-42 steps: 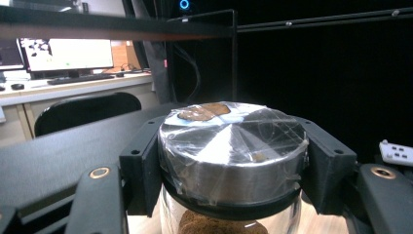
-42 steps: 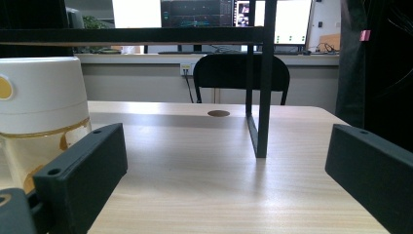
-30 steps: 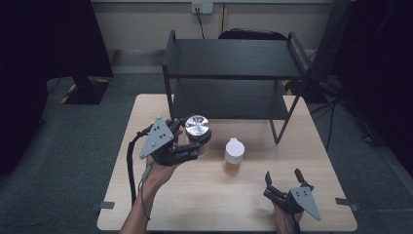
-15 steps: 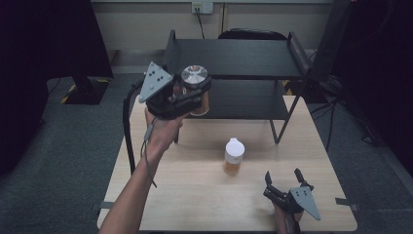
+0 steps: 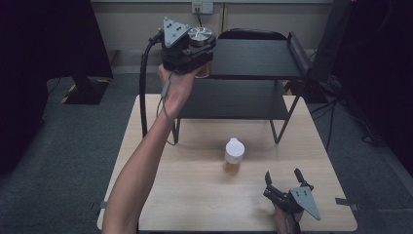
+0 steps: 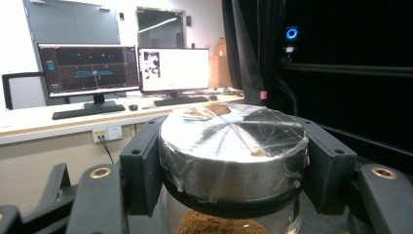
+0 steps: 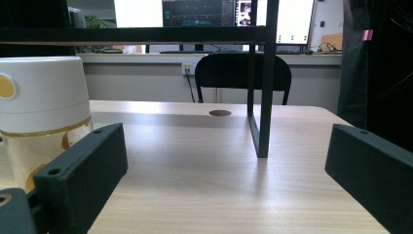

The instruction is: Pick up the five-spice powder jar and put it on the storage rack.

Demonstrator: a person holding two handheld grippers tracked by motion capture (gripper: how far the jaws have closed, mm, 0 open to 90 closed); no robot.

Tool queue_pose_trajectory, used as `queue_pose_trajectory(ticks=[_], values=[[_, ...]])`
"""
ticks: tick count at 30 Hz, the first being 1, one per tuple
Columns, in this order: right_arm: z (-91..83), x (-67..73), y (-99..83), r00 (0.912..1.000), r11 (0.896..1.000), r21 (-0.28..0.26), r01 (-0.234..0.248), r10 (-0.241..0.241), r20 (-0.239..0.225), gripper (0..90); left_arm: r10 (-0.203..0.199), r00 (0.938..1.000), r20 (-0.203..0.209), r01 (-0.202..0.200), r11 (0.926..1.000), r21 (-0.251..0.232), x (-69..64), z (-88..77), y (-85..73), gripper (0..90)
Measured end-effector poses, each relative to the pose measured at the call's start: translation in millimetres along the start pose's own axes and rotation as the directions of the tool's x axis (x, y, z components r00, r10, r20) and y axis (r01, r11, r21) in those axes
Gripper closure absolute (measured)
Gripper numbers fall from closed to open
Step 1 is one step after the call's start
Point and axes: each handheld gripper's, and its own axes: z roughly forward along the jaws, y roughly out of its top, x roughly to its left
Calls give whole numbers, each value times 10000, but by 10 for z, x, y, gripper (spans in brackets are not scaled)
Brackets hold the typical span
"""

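While jar (image 5: 201, 38) hangs at shelf (image 5: 253, 58) edge: lower level, then release.
Left gripper (image 5: 187, 51): clamped on jar.
Right gripper (image 5: 285, 183): wide, idle on counter (image 5: 195, 195).

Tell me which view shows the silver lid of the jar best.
The left gripper view: the silver lid sits close and large between the black jaws, its plastic wrap visible. The high view shows the lid small, from above, near the shelf's top level. The right gripper view faces elsewhere.
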Motion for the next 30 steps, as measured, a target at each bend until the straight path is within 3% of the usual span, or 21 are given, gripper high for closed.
queue_pose_trajectory(ticks=[2, 6, 9, 13, 20, 30], values=[[-1, 0, -2, 10000, 10000, -12, -11, 11, 4, 2, 43, 9997, -224, -43, 10000, 35, -21, 108, -7, 352], [0, -5, -1, 10000, 10000, -6, -11, 11, -23, 2, 220, 9995, -211, -211, 9990, 394, -11, 285, -11, 352], [0, -7, -2, 10000, 10000, -8, -9, 9, -31, 2, 85, 9997, -213, -75, 9989, 465, -14, 325, -34, 352], [0, -9, -2, 10000, 10000, -10, -10, 10, -42, 2, 235, 9993, -293, -221, 9986, 471, -34, 361, -42, 352], [-1, -7, -3, 10000, 10000, -17, -21, 21, -36, 2, -208, 9993, -305, 217, 9993, 294, 53, 415, -34, 352], [-2, -2, -4, 10000, 10000, -21, -22, 22, -1, 2, -18, 9995, -315, 31, 9991, 421, 35, 450, -102, 351]])
